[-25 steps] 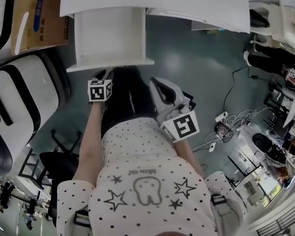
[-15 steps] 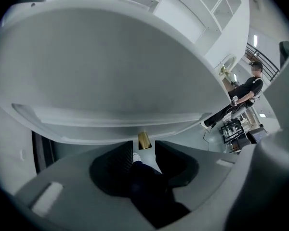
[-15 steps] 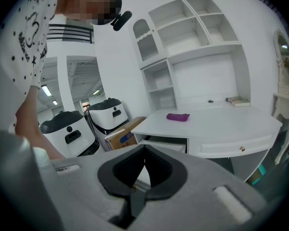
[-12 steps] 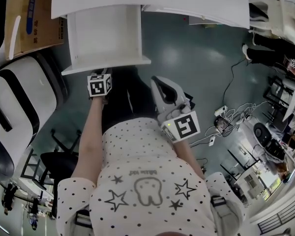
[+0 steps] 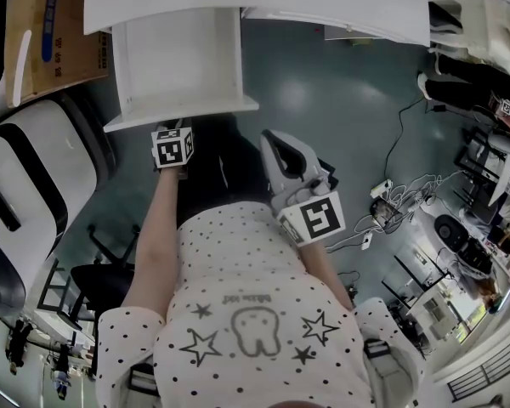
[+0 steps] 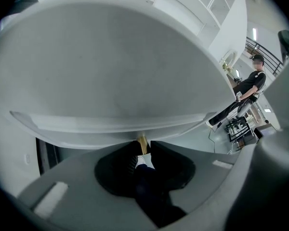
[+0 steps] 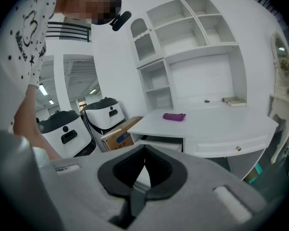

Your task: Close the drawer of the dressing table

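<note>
The white drawer (image 5: 183, 114) stands pulled out of the dressing table (image 5: 323, 2), and its inside is bare. My left gripper (image 5: 178, 131) is at the middle of the drawer's front panel. In the left gripper view that panel (image 6: 111, 71) fills the picture. Its small gold knob (image 6: 142, 143) sits between the tips of my left gripper (image 6: 143, 146). The jaws are closing, with a thin slit still beside the knob. My right gripper (image 5: 278, 147) hangs to the right of the drawer, shut and empty. Its view shows the right gripper (image 7: 145, 151) facing the table (image 7: 207, 121) and the open drawer (image 7: 159, 144).
A cardboard box (image 5: 55, 32) and white-and-black machines (image 5: 25, 185) stand left of the drawer. A black chair (image 5: 98, 283) is at lower left, with cables (image 5: 395, 211) on the floor at right. A purple object (image 7: 174, 116) lies on the tabletop. A person (image 6: 249, 83) sits far off.
My left gripper has come in against the drawer's front, and its fingers are now tucked under the front edge. The right gripper has stayed where it was.
</note>
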Demonstrator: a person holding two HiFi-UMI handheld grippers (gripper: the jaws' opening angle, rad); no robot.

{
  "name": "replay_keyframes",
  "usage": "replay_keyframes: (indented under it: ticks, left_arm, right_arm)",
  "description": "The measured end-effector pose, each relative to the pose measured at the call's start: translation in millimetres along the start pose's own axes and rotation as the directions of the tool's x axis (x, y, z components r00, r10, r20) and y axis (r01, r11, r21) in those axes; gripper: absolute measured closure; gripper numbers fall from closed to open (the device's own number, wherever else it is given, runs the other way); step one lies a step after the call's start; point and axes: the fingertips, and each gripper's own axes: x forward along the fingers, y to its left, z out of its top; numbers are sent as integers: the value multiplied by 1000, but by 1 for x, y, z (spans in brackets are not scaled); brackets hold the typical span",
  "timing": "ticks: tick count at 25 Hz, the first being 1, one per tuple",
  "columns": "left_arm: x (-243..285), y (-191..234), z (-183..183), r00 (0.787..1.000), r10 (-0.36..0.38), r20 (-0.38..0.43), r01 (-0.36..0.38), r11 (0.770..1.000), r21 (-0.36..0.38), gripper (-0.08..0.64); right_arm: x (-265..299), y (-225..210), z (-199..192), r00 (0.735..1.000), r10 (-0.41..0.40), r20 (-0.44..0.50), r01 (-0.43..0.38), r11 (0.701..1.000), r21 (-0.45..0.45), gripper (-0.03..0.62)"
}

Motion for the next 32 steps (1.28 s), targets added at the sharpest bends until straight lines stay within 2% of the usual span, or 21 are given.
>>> replay_keyframes:
  ticks: [9,32]
  left_arm:
    - [1,2,7,1000,-8,10,8,1000,-26,474]
    - [14,8,30,999,-33,30,33,999,1,472]
  right_arm:
    - [3,4,11,1000,-2,24,2,1000,-18,595]
    - [1,1,16,994,-90,55,91,996,-6,595]
